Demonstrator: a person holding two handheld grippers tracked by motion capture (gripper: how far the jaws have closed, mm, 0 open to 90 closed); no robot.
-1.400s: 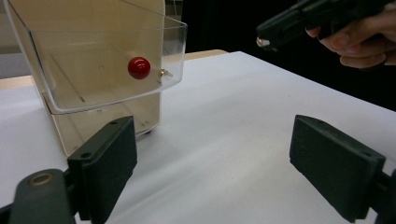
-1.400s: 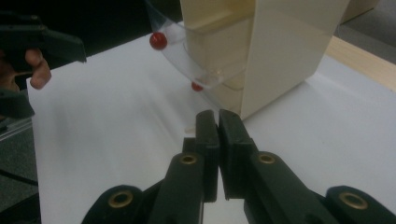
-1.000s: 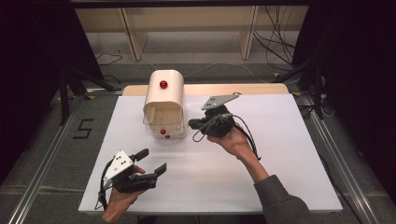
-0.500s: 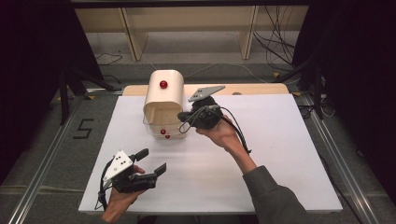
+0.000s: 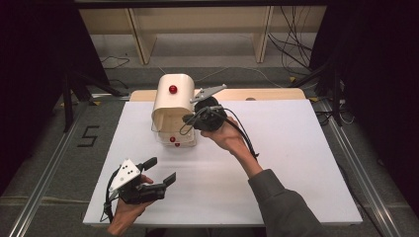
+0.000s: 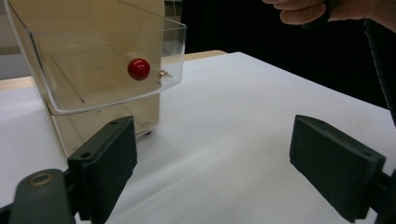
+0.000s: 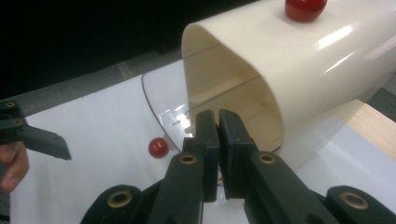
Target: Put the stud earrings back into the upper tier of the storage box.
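White desk (image 5: 296, 163) under dark surroundings: a cream, round-topped plastic bread box (image 5: 170, 101) with red knobs and a clear pulled-out drawer (image 6: 112, 65) sits at its far left. Right gripper (image 5: 189, 118) hovers at the box's open front, fingers (image 7: 208, 135) pressed together, empty. Left gripper (image 5: 160, 170) waits near, fingers (image 6: 105, 163) wide apart, empty.

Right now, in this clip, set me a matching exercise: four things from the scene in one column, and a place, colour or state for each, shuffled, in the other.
Things:
1. left gripper
2. right gripper
3. red knob
4. clear drawer

States or places:
A. on top of the cream box
B. jaws shut, at the open end of the cream box
C. jaws wide apart, nothing between them, near the table's front edge
D. pulled partway out of the cream box, with a red knob of its own on its front

Pairs: 1-C, 2-B, 3-A, 4-D
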